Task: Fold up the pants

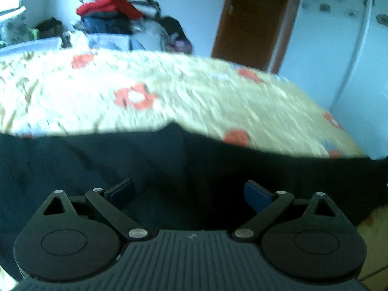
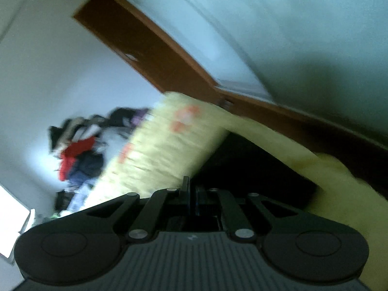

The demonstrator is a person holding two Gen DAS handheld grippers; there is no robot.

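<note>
Floral bed: one pants (dark)

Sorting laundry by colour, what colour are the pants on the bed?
Black, or very dark; the pants show best in the left wrist view.

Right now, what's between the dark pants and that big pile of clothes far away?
Only the flowery yellow bedspread. In the left wrist view it stretches from the pants to the clothes pile, with nothing else lying on it.
</note>
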